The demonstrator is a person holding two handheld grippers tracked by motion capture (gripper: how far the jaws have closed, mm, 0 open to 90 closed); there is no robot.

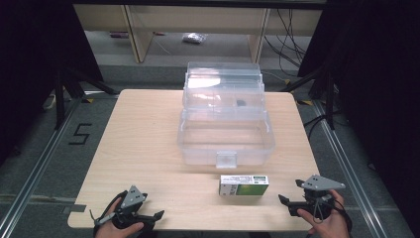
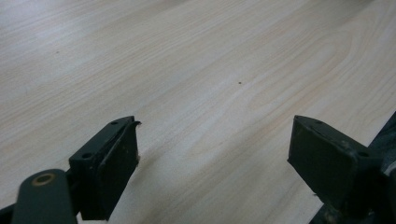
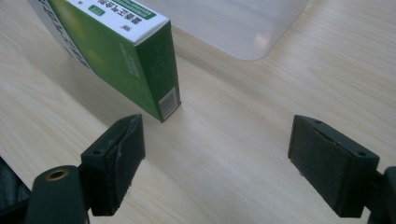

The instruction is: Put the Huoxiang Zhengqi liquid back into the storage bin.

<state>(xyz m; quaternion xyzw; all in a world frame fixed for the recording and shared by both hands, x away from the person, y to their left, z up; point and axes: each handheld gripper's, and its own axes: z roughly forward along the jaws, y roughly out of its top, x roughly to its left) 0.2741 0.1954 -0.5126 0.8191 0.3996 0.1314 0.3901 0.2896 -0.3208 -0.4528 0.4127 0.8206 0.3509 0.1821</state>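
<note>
A green and white carton (image 1: 244, 185) lies on the wooden table (image 1: 143, 139) near the front edge, just in front of a clear plastic box (image 1: 225, 136) whose lid stands open. My right gripper (image 1: 288, 205) rests at the front right, open, a little to the right of the carton. In the right gripper view the carton (image 3: 126, 51) sits just beyond the gripper's (image 3: 217, 154) left jaw, with its barcode end nearest. My left gripper (image 1: 156, 216) lies at the front left edge, open, with bare wood between its jaws (image 2: 215, 154).
The clear box (image 3: 243, 23) has a latch tab at its front wall and a small dark item inside its raised lid tier. Dark stands and cables flank the table on the floor. A floor marking "5" lies to the left.
</note>
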